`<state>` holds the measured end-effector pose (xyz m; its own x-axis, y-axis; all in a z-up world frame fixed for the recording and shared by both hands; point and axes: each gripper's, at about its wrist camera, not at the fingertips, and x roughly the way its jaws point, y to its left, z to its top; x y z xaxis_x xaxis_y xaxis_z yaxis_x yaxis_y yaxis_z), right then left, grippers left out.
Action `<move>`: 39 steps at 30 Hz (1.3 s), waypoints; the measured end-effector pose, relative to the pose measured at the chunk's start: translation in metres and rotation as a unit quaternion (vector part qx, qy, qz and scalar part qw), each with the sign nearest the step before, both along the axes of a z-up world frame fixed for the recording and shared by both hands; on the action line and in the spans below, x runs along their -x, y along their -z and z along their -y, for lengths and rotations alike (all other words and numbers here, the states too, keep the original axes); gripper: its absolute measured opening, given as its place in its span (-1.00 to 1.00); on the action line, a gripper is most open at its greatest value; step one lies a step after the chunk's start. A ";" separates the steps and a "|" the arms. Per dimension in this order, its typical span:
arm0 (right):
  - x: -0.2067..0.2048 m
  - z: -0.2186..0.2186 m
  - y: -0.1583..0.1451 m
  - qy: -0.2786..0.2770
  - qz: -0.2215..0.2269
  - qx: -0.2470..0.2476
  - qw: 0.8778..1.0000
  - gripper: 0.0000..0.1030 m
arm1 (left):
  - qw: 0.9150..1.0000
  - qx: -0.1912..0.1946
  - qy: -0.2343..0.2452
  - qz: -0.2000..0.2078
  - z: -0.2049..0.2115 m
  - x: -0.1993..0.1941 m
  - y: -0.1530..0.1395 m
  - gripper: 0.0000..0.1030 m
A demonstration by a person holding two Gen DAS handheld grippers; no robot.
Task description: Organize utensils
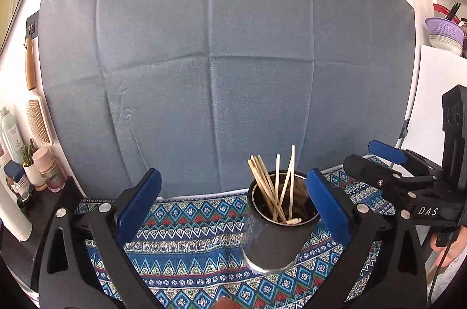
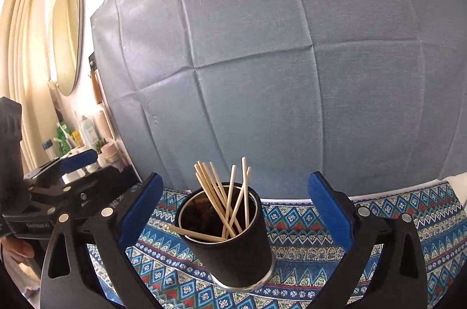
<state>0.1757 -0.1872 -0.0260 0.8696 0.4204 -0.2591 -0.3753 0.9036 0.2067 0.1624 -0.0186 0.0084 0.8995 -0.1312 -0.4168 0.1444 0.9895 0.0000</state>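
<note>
A black metal cup [image 1: 273, 243] stands upright on the patterned cloth [image 1: 186, 236] and holds several wooden chopsticks [image 1: 273, 189]. It sits near the right finger of my open, empty left gripper [image 1: 233, 204]. In the right wrist view the same cup [image 2: 233, 247] with its chopsticks [image 2: 227, 201] stands between the fingers of my open, empty right gripper [image 2: 236, 206], nearer the left one. One chopstick [image 2: 195, 233] lies across the cup's rim. The right gripper's body [image 1: 408, 183] shows at the right of the left wrist view.
A blue-grey cloth backdrop [image 1: 221, 60] hangs behind the table. Bottles, jars and a small plant [image 1: 29, 163] crowd a shelf at the left, with a hairbrush [image 1: 36, 116] on the wall. Stacked bowls and a purple colander [image 1: 445, 33] sit far right. A round mirror [image 2: 67, 34] hangs left.
</note>
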 end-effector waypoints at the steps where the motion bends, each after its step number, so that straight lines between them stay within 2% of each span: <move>1: 0.003 0.000 -0.001 0.003 -0.004 0.001 1.000 0.85 | 1.000 -0.001 -0.002 -0.007 -0.001 0.002 0.001 0.89; 6: 0.015 -0.001 0.001 0.011 -0.045 -0.006 0.999 0.85 | 0.998 0.012 -0.022 -0.049 -0.011 0.016 0.009 0.89; 8: 0.025 -0.001 0.001 0.020 -0.053 -0.004 0.998 0.85 | 0.998 0.005 -0.034 -0.061 -0.014 0.024 0.012 0.89; 12: 0.049 -0.009 -0.001 0.046 -0.055 0.030 0.997 0.85 | 0.996 -0.012 -0.048 -0.069 -0.017 0.044 0.012 0.89; 16: 0.069 -0.021 -0.004 0.047 -0.074 0.075 0.993 0.85 | 0.994 0.015 -0.053 -0.097 -0.023 0.064 0.009 0.89; 20: 0.092 -0.025 -0.007 0.055 -0.094 0.088 0.990 0.85 | 0.988 0.035 -0.064 -0.135 -0.028 0.080 0.011 0.89; 23: 0.107 -0.026 -0.007 0.066 -0.123 0.088 0.986 0.85 | 0.985 0.031 -0.074 -0.154 -0.029 0.092 0.010 0.89; 27: 0.128 -0.025 -0.007 0.082 -0.160 0.080 0.980 0.85 | 0.984 0.025 -0.082 -0.159 -0.030 0.109 0.003 0.89; 33: 0.149 -0.013 -0.015 0.103 -0.189 0.070 0.974 0.85 | 0.984 0.013 -0.072 -0.160 -0.022 0.126 -0.012 0.89; 39: 0.169 -0.011 -0.032 0.125 -0.180 0.082 0.972 0.85 | 0.984 0.019 -0.058 -0.168 -0.012 0.136 -0.028 0.89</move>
<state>0.0072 -0.1757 0.0057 0.7801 0.1353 -0.6108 -0.0697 0.9890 0.1301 0.0262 -0.0063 0.0359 0.7221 -0.0579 -0.6894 0.0165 0.9977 -0.0665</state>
